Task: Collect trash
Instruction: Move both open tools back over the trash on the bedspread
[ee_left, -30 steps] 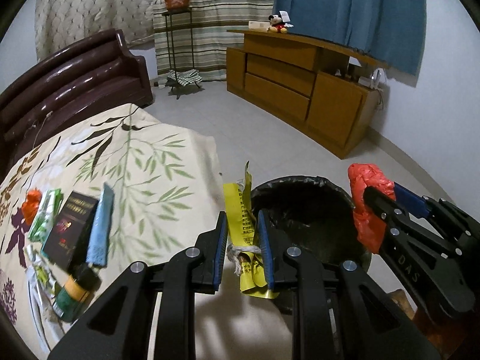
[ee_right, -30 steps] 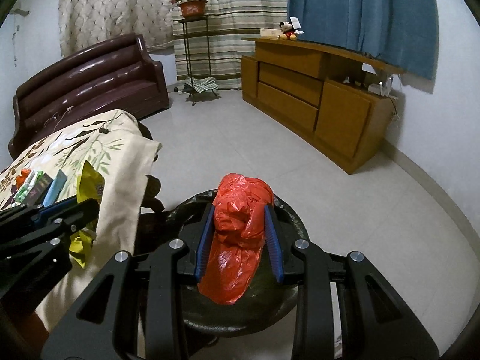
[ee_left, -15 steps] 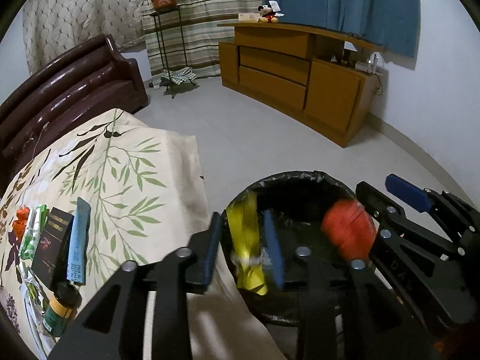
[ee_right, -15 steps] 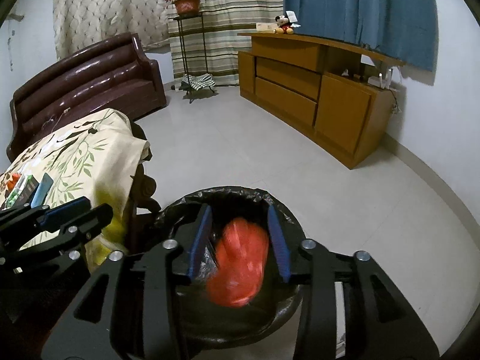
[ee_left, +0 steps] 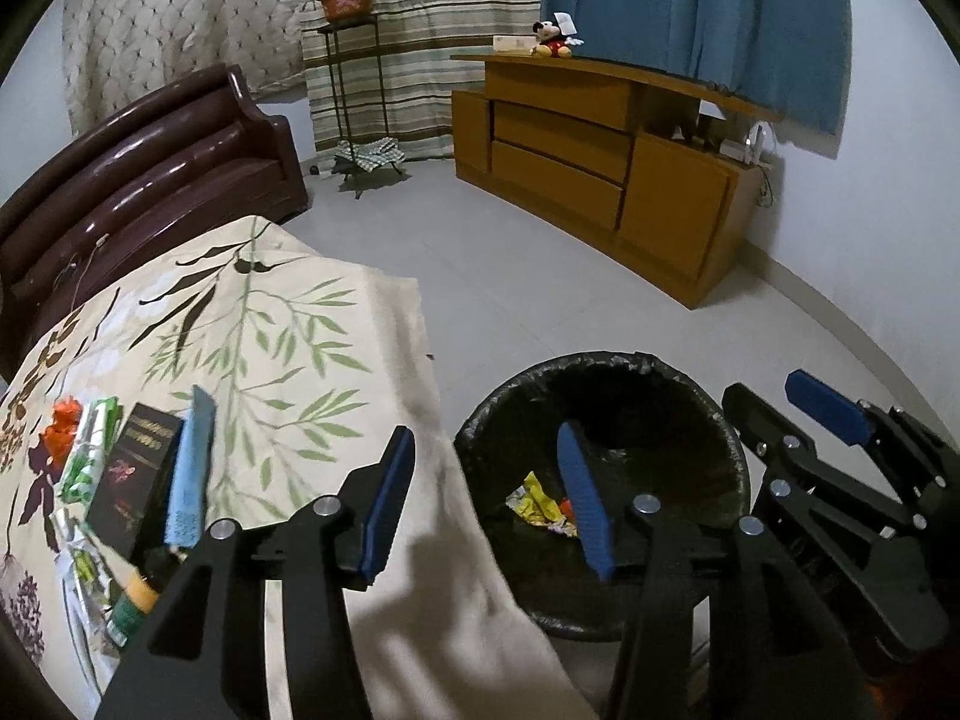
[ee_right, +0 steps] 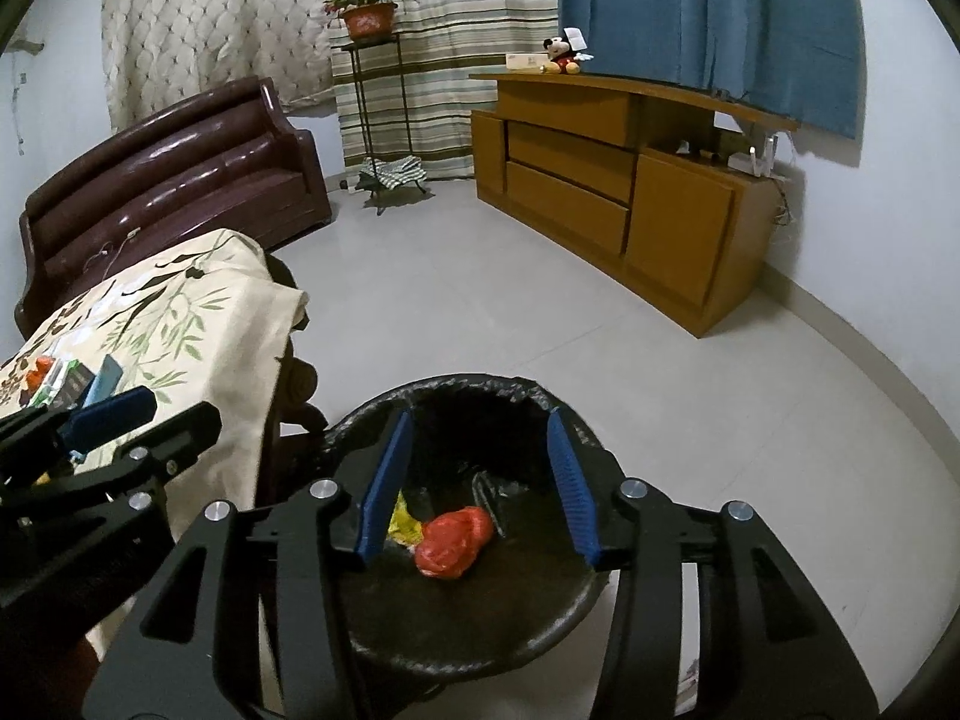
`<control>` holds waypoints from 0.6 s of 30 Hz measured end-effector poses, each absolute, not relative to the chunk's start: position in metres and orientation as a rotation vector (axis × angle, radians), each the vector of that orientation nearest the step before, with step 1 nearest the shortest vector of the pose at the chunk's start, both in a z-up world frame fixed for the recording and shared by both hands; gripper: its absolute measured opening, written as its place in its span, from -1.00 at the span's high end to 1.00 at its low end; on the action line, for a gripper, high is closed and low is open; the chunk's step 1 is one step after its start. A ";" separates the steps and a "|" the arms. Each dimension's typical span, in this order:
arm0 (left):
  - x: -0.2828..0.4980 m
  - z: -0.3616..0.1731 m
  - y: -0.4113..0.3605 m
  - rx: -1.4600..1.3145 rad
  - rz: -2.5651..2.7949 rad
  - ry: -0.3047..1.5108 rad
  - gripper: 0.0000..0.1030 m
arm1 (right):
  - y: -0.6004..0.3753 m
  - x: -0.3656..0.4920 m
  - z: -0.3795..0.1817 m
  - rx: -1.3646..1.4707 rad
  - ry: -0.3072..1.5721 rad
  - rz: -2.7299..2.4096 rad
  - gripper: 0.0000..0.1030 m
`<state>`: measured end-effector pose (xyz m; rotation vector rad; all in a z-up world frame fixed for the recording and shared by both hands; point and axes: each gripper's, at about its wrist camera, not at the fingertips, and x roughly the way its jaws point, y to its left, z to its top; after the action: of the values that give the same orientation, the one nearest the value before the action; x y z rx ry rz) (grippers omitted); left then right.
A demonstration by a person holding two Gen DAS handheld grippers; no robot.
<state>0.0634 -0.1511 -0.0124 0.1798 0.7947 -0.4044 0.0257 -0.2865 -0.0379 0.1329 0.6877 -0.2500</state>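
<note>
- Trash is what we are gathering, and two pieces of it already lie at the bottom of the black-lined bin [ee_right: 480, 618]: a crumpled red plastic bag [ee_right: 455, 551] and, touching it on its left, a yellow wrapper [ee_right: 403, 525].
- Our right gripper [ee_right: 477, 483] hangs directly above the bin with its blue pads spread wide and nothing between them; the red bag sits in the gap far below, not in contact with either finger.
- Our left gripper [ee_left: 480, 501] is likewise splayed apart and empty. It straddles the bin's near rim, one finger over the cloth and the other over the liner, and the yellow wrapper [ee_left: 537, 501] shows in the bin [ee_left: 690, 396] just beside its right pad.
- We judge this round of dropping finished, since both tools are free and both pieces have landed inside.
- Next out, on the leaf-printed tablecloth [ee_left: 288, 354] to our left, more things wait in a cluster: a light blue flat pack [ee_left: 189, 474], a dark booklet-like box [ee_left: 135, 474], green-and-white wrappers [ee_left: 87, 462], an orange scrap [ee_left: 60, 429] and a small green bottle with an orange cap [ee_left: 133, 603] at the near end.
- Which of these counts as rubbish we cannot tell for certain, though the wrappers and the scrap look likely, so we reckon the job is only partly done and another trip to the table remains.
- Farther off, the tiled floor around the bin shows no litter, and beyond it stand a brown sofa [ee_left: 150, 174], a plant stand [ee_left: 354, 90] and a wooden sideboard [ee_left: 600, 168].
</note>
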 end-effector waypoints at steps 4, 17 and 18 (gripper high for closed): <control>0.057 -0.006 -0.131 0.170 -0.387 0.792 0.04 | -0.272 0.021 -0.036 0.136 0.694 -0.231 0.08; 0.039 0.008 -0.037 0.112 -0.252 0.783 -0.03 | -0.189 0.018 -0.027 0.099 0.720 -0.101 -0.04; 0.037 0.010 -0.027 0.106 -0.236 0.780 -0.03 | -0.182 0.017 -0.026 0.090 0.719 -0.090 -0.05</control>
<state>0.0375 -0.0270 0.0096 0.1063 0.7803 -0.2361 0.0175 -0.1821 -0.0260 0.0904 0.7192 -0.0895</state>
